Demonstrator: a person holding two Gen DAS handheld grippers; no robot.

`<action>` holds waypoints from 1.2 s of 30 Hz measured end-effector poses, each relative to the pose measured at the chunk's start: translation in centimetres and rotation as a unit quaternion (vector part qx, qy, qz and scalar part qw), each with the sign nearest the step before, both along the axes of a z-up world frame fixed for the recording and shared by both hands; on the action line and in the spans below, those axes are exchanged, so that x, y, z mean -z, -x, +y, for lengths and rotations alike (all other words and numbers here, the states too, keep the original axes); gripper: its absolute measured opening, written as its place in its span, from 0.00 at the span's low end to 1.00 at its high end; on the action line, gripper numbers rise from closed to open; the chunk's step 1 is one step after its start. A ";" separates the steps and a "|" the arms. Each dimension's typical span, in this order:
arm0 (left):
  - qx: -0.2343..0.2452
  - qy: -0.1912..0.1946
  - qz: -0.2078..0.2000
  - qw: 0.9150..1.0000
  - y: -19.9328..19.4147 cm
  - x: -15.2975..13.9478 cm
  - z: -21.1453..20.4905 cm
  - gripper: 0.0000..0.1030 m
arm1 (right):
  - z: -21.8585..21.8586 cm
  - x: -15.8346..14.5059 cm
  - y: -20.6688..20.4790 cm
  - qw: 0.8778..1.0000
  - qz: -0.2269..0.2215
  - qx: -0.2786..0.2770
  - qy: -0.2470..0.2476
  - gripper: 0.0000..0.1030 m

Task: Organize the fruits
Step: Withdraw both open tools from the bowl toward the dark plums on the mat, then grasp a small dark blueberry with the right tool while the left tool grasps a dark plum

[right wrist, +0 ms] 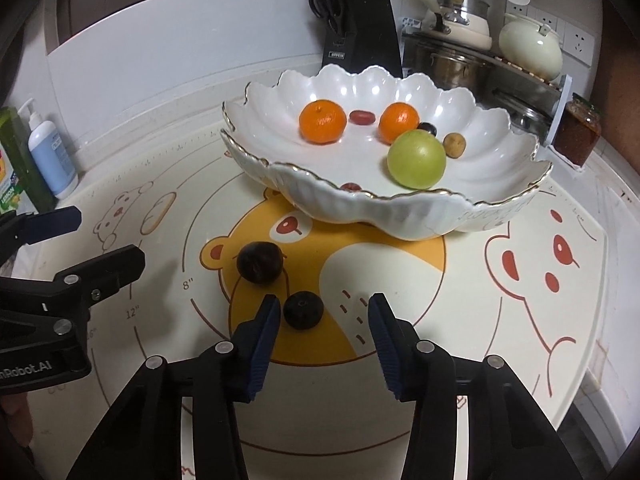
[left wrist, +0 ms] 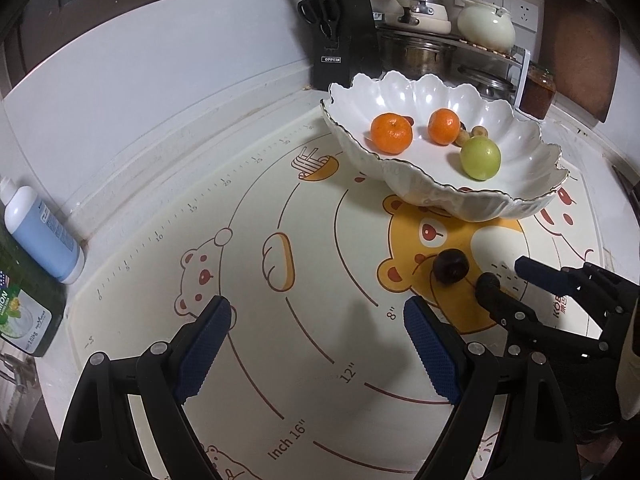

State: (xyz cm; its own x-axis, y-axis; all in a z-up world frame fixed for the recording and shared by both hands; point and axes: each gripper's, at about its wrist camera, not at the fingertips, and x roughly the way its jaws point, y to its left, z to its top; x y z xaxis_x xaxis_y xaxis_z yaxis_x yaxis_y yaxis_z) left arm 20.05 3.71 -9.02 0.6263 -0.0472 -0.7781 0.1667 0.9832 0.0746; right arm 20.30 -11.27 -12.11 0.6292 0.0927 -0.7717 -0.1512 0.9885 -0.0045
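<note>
**Desk:** While two dark fruits lie loose on the baking mat, which gripper is placed to take one?

**Photographer:** Right gripper, clearly. Its jaws stand spread with the near dark fruit between them, close against the left pad and well clear of the right one. Neither pad presses on it that I can see, so I would call it bracketed, not pinched.

**Desk:** And the other one?

**Photographer:** Far dark fruit sits just beyond and to the left of the first, nearer the scalloped bowl. Both are roundish, so no long axis to line up with.

**Desk:** Left gripper?

**Photographer:** Left gripper hangs wide open over bare mat, nothing between its pads, further from both fruits.

**Desk:** The bowl?

**Photographer:** Straight ahead of the right jaws, already holding two mandarins, a green fruit and some small pieces. My read: the off-centre fruit may get nudged sideways as the pads meet, so centring first looks wise.
</note>
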 end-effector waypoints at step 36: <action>0.094 0.015 0.019 0.995 -2.5 1.6 -7.8 0.60 | -7.0 -1.7 -0.2 0.998 -0.016 0.060 -0.029 0.21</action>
State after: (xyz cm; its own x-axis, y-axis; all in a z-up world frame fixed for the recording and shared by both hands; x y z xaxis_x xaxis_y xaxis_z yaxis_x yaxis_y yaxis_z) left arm 22.59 -4.04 -10.62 0.5738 -0.1833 -0.7982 0.3494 0.9363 0.0361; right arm 20.49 -18.30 -10.45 0.6624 0.0588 -0.7468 -0.0327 0.9982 0.0495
